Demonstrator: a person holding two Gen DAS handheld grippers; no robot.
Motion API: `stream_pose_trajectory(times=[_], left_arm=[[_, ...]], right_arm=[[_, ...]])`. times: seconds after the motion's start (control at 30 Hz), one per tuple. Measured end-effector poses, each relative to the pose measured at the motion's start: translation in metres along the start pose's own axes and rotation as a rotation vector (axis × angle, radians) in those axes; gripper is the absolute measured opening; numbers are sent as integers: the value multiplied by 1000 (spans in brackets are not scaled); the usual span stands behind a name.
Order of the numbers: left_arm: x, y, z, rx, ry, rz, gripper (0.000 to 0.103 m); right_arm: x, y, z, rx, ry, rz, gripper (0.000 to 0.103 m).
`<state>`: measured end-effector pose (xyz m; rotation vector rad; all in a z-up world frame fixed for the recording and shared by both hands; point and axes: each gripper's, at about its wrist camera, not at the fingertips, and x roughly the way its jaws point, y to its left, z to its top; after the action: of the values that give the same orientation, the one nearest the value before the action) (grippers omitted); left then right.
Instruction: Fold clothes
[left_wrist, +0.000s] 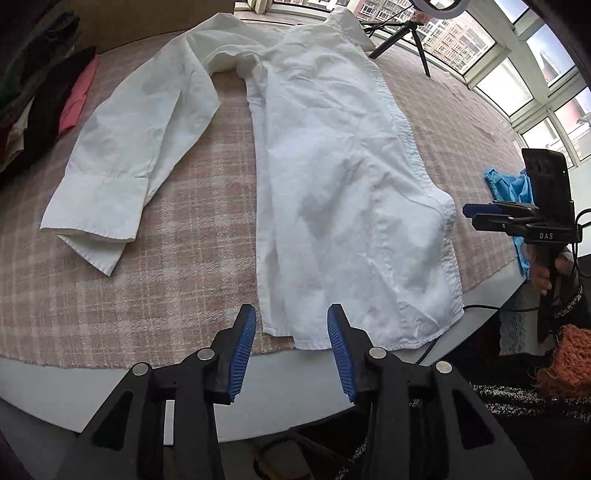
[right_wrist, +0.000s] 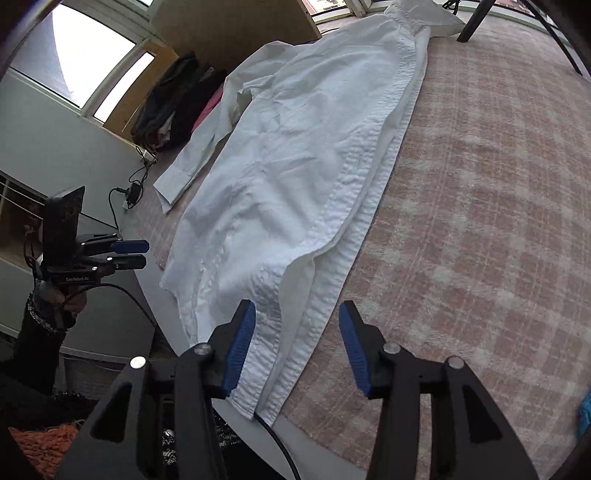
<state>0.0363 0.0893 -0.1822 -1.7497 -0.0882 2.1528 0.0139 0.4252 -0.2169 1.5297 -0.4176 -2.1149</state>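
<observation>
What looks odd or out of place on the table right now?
The white shirt lies half folded: one sleeve still sticks out flat to the side, and its hem hangs slightly over the table edge. A crumpled blue cloth sits apart at the far side.

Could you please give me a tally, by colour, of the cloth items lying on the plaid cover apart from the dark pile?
White: 1, the long-sleeved shirt
Pink: 1, the folded cloth beside the dark pile
Blue: 1, the crumpled cloth at the right edge
Total: 3
</observation>
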Motion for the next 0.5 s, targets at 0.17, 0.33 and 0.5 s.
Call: stream_pose_trajectory(times=[0.17,0.33,0.5], left_arm=[[25,-5,-2,50,4,-64,36],[40,-16,-5,129,9,-106,36],[53,-20,-5,199,45,-122,0]], right_arm=[[25,27,-32,43,12,-105,47],[26,40,-49,80,-28,-206,47],[33,53,-54,79,-5,-280,13]])
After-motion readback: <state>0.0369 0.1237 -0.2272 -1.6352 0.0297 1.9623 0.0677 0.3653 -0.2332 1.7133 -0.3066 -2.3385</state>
